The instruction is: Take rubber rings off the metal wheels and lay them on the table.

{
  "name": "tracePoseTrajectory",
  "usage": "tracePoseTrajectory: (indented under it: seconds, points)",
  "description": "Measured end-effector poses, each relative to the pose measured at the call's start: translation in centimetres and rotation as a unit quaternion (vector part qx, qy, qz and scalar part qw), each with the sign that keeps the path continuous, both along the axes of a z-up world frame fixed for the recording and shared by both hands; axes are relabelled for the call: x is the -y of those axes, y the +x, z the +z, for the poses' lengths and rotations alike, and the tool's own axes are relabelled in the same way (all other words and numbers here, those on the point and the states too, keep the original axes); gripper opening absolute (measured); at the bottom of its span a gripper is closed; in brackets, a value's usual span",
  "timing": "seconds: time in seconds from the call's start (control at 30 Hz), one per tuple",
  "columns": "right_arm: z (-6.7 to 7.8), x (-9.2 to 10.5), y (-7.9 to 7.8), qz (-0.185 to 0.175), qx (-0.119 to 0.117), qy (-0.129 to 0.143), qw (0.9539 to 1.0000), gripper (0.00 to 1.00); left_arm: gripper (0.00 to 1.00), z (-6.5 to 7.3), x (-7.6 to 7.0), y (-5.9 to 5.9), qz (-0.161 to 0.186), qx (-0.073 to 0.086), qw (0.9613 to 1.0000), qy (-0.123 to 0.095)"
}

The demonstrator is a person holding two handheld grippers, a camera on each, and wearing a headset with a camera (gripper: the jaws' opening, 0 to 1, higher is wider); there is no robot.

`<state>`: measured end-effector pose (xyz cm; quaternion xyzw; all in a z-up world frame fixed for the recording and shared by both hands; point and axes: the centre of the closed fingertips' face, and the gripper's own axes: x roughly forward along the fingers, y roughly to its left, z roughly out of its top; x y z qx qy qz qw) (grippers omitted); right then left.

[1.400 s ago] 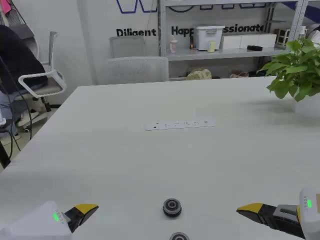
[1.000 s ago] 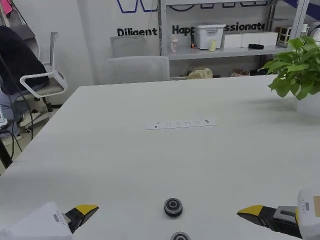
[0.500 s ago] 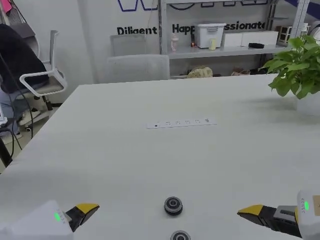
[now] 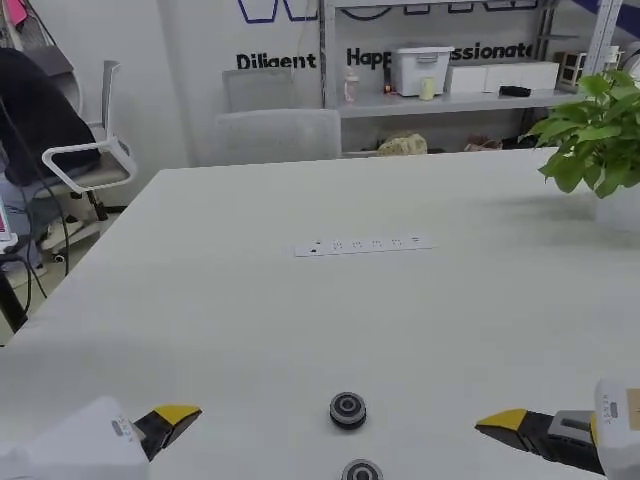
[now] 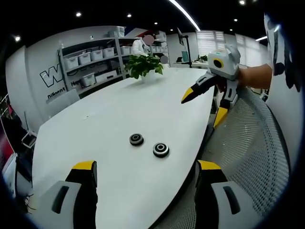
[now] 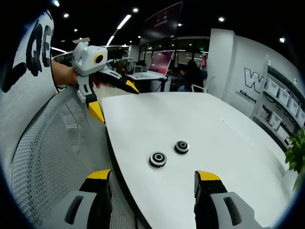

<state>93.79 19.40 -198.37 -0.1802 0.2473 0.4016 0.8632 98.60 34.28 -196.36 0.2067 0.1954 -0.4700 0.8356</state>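
Note:
Two small metal wheels with dark rubber rings lie flat near the table's front edge: the farther wheel (image 4: 347,410) (image 5: 137,139) (image 6: 181,147) and the nearer wheel (image 4: 360,471) (image 5: 161,150) (image 6: 157,159). My left gripper (image 4: 175,417) (image 5: 147,169) hovers at the wheels' left, jaws wide apart and empty. My right gripper (image 4: 503,423) (image 6: 153,175) hovers at their right, also open and empty. Both grippers point inward at the wheels from a distance. The left gripper view catches the right gripper (image 5: 200,112), and the right gripper view catches the left gripper (image 6: 118,105).
A white power strip (image 4: 364,245) lies mid-table. A potted plant (image 4: 590,140) stands at the far right. Grey chairs (image 4: 275,135) and a shelf stand behind the table (image 4: 250,300). A mesh chair seat (image 5: 248,143) is just below the front edge.

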Motion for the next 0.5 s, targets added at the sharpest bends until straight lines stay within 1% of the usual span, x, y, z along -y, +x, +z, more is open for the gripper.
tracePoseTrajectory:
  seconds: [0.13, 0.23, 0.5]
  points:
    - [-0.06, 0.18, 0.1, -0.004, -0.001, -0.002, 1.0, 0.68, 0.83, -0.07, 0.02, -0.03, -0.001, -0.003, 1.0, 0.001]
    - [-0.01, 0.14, 0.09, -0.003, 0.001, -0.002, 1.0, 0.69, 0.83, -0.17, 0.07, -0.14, -0.003, -0.008, 1.0, 0.0]
    - [-0.07, 0.05, 0.06, -0.001, -0.003, 0.001, 1.0, 0.7, 0.83, -0.15, 0.1, -0.16, -0.002, -0.017, 0.9998, -0.007]
